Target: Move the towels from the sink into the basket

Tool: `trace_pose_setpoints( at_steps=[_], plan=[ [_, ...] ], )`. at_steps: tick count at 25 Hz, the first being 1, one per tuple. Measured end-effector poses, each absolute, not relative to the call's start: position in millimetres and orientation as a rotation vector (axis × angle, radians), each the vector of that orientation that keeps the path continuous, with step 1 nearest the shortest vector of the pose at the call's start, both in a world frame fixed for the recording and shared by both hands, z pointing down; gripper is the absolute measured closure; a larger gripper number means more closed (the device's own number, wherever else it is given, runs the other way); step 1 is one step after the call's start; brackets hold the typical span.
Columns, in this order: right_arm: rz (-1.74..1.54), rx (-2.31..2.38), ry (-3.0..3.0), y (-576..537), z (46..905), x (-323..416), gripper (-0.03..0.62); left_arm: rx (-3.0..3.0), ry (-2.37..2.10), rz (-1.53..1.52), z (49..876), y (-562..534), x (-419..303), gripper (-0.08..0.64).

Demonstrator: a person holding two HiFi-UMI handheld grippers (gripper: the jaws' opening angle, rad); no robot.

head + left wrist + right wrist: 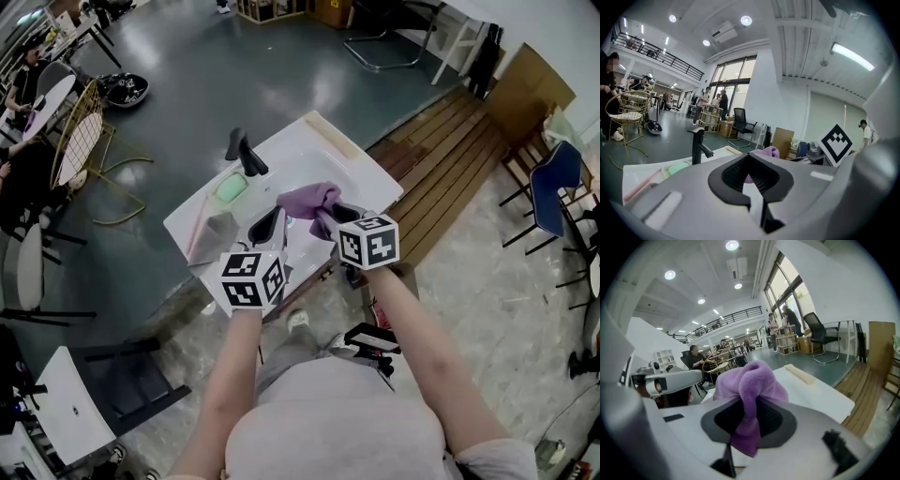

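A purple towel [307, 198] hangs bunched over the white sink [361, 178], and my right gripper [324, 217] is shut on it. In the right gripper view the towel [750, 380] fills the gap between the black pads of that gripper [747, 420] and droops below them. My left gripper [270, 223] hovers just left of it above the basin, jaws open with nothing between them. Through the left gripper's [752, 180] gap I see the purple towel [768, 151] beyond. No basket shows in any view.
A black faucet [246, 152] stands at the sink's far side, with a green pad [232, 187] beside it and a pink strip [199, 225] and a grey cloth [216, 234] along the left rim. A gold wire chair [80, 141] stands left; wooden decking [450, 169] lies right.
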State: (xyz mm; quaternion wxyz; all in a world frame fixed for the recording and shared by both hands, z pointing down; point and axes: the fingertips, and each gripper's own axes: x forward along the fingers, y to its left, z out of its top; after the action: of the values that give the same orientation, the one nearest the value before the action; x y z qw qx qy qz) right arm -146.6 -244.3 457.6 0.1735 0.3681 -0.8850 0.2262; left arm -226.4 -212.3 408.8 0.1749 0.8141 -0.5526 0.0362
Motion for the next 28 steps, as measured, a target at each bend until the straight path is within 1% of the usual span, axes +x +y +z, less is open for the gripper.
trace_pose_setpoints(
  at_steps=[9,28],
  plan=[
    [0.670,1.192,-2.503,-235.8,446.5,-99.8,0.505,2.376,-1.486,0.124,406.1,-208.2,-191.3,0.555],
    [0.697,1.385,-2.471,-207.6,437.2,-30.1,0.505,2.512,-1.300,0.141,401.1,-192.9,-107.3,0.555]
  ],
)
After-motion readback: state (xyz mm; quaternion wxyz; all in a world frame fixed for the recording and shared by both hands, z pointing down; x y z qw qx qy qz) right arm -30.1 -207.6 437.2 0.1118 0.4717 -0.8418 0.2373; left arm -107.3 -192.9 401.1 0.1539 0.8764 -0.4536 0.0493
